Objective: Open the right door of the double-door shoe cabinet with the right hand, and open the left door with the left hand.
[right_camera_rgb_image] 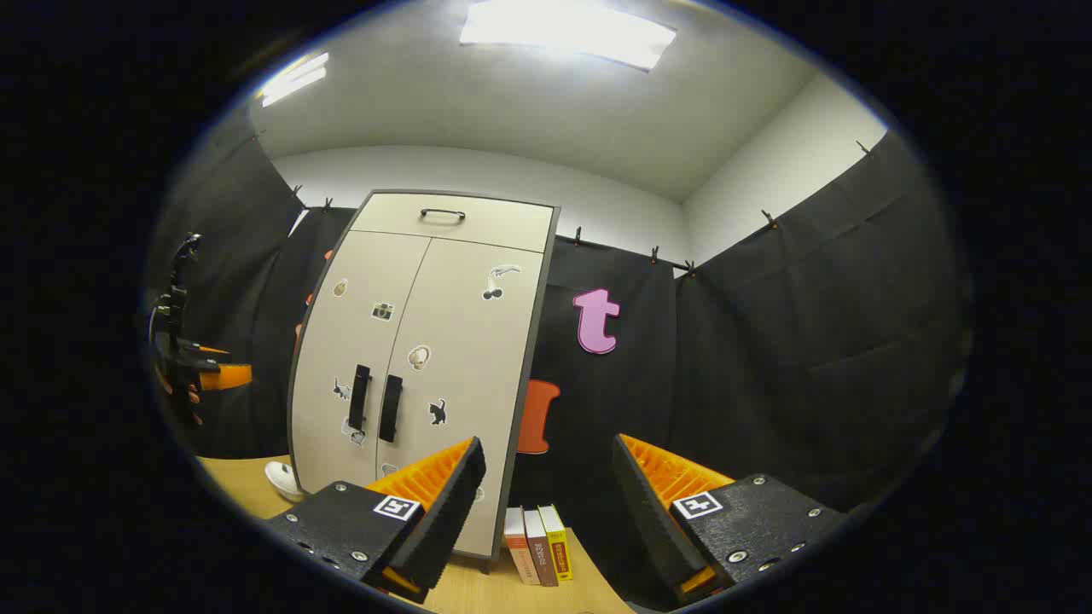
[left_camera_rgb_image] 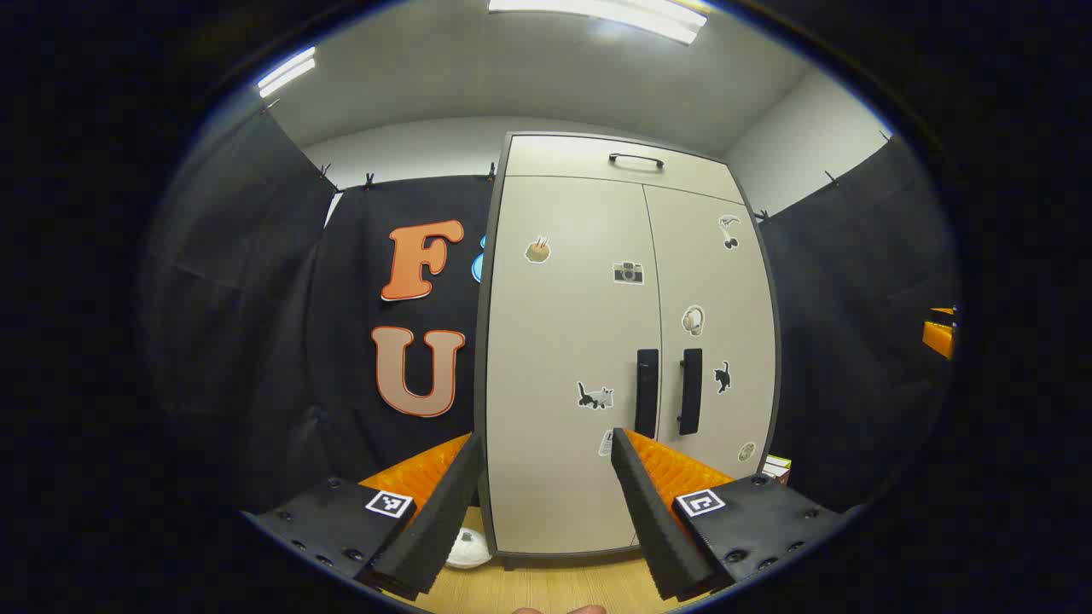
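Both tongs, left [left_camera_rgb_image: 546, 465] and right [right_camera_rgb_image: 546, 469], are hanging wide open and empty, facing the closed beige double-door shoe cabinet [left_camera_rgb_image: 597, 341] standing far on the wooden worktop [left_camera_rgb_image: 546, 588], apparently readying for its black handles [left_camera_rgb_image: 647, 392].

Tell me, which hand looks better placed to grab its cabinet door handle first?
Probably left: the left gripper faces the closed doors, left door handle just above its fingers. The right gripper points beside the cabinet.
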The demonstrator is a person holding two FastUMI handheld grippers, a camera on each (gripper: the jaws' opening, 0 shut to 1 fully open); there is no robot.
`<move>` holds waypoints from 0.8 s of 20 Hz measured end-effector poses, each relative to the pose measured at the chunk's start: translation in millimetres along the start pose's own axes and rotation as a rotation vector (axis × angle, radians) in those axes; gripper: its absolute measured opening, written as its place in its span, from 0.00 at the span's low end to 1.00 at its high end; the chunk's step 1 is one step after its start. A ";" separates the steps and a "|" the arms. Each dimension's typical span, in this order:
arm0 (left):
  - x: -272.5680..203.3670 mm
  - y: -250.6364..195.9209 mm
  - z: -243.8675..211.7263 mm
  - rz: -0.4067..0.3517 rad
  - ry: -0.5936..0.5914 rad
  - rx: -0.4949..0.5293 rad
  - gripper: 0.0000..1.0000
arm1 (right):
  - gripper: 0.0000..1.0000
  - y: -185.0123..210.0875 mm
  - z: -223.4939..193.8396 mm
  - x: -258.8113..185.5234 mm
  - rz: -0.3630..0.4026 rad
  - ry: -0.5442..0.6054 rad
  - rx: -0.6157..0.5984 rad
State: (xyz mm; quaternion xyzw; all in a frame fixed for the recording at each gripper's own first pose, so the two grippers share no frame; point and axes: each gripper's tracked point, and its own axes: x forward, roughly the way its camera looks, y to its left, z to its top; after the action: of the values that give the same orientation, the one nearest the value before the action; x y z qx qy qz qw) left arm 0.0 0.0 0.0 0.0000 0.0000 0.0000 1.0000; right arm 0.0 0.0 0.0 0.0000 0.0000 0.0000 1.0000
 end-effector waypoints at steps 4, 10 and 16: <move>1.0 -1.9 4.7 -0.010 -0.020 -0.021 0.96 | 0.92 5.7 2.4 -1.5 0.018 -0.012 0.004; 1.0 -1.8 8.7 -0.010 -0.044 -0.001 0.96 | 0.94 20.6 13.7 -6.0 0.071 -0.082 -0.013; -1.6 0.8 7.0 0.001 -0.049 -0.009 0.96 | 0.92 23.7 17.4 -5.0 0.054 -0.086 0.027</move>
State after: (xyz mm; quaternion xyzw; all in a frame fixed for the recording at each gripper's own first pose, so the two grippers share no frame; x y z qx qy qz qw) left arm -1.6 0.8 7.0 -0.0043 -0.0247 0.0004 0.9997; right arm -5.0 23.7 17.4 0.0136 -0.0429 0.0268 0.9986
